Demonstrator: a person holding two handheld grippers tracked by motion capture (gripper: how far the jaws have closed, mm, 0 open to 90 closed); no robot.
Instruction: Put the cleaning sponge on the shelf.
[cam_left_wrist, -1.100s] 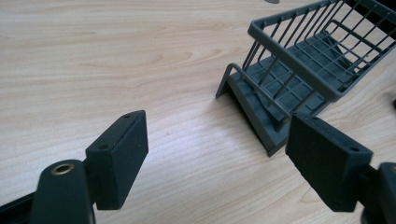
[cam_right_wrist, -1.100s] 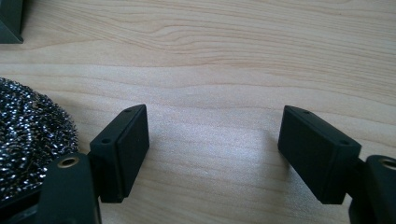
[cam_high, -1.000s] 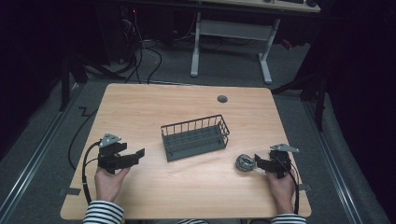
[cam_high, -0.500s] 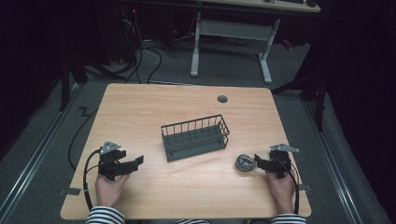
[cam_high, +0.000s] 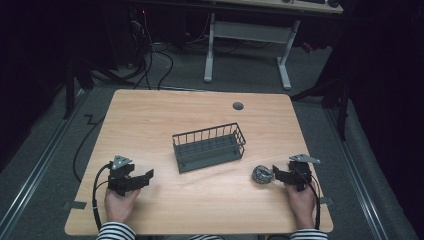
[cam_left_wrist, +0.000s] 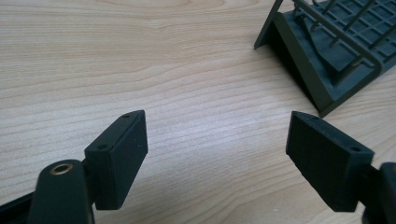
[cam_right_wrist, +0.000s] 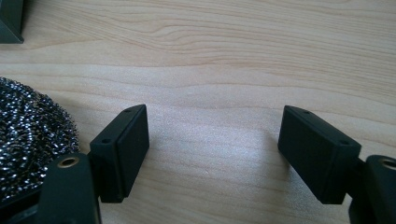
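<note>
Wooden table (cam_high: 200, 120), steel scourer (cam_high: 261, 174) beside right tongs (cam_high: 278, 175)

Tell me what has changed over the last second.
The left gripper slid back toward the person's edge of the table, jaws open and empty. The right gripper stayed open beside the steel scourer; the wire basket did not move.

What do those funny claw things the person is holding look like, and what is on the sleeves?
Each hand holds a black claw with two flat, blocky jaws. The left claw and right claw each carry a grey three-cornered plate on top and trail a black cable. The jaw pads have small screw holes. The sleeves are striped black and white.
</note>
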